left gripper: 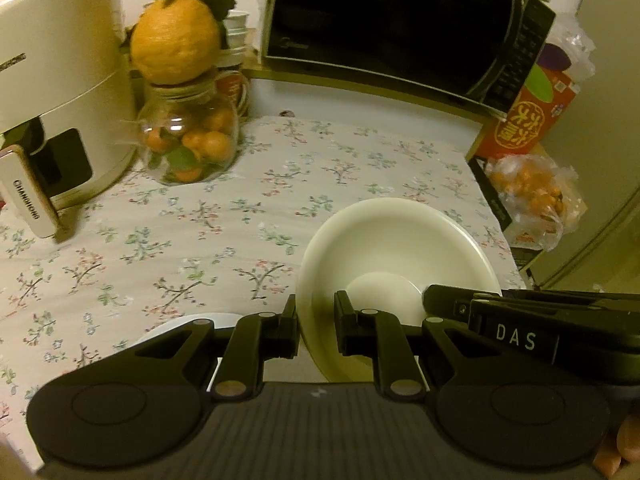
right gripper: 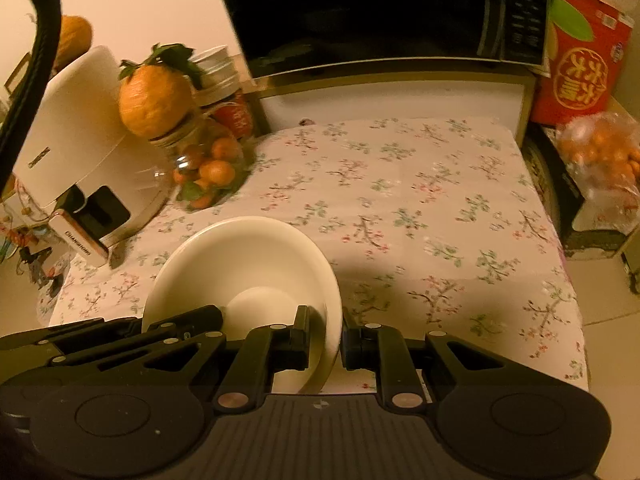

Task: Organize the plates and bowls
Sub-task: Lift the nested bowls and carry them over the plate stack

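Note:
A white bowl [left gripper: 396, 248] is held above the floral tablecloth [left gripper: 240, 208] by both grippers on opposite rims. My left gripper [left gripper: 316, 324] is shut on its left rim. My right gripper [right gripper: 325, 338] is shut on its right rim; the bowl shows in the right wrist view [right gripper: 248, 260]. The right gripper's body enters the left wrist view at lower right [left gripper: 520, 328], and the left gripper's body shows at lower left of the right wrist view [right gripper: 100, 344]. The edge of another white dish [left gripper: 188, 322] peeks out below my left gripper.
A white air fryer [left gripper: 56, 80] stands at the left, beside a glass jar of oranges [left gripper: 188, 144] topped by a large citrus. A microwave [left gripper: 400, 24] sits at the back. A red box [left gripper: 528, 116] and a bag of oranges [left gripper: 532, 196] are at the right.

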`<state>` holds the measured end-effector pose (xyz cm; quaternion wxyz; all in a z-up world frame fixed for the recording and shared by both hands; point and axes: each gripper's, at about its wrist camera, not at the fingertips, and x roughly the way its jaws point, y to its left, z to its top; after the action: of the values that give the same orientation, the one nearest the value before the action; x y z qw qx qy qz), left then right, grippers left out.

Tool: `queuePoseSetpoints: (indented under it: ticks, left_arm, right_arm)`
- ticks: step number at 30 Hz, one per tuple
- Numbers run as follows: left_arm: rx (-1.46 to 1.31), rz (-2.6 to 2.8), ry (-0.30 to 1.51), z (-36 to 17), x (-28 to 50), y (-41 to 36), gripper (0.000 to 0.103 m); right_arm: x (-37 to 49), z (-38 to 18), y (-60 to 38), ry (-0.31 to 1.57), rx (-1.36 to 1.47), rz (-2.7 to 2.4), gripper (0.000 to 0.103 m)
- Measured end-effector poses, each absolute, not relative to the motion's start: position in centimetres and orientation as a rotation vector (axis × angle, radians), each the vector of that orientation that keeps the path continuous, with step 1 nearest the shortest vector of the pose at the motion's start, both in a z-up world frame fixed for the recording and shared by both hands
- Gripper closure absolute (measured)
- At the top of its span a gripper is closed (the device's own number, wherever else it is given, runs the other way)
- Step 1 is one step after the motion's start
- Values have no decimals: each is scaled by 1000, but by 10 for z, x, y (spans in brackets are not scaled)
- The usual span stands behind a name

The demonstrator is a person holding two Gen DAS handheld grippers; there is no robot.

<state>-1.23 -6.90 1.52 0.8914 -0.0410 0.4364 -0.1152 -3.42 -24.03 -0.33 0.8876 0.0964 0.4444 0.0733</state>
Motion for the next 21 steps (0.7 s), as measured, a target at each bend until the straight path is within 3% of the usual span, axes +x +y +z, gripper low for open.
queuePoseSetpoints:
  ticks: [21]
  left_arm:
    - [-132,-173,939,14,-30,-13,88]
  right_arm:
    - [-40,-4,-182,929,116,283,89]
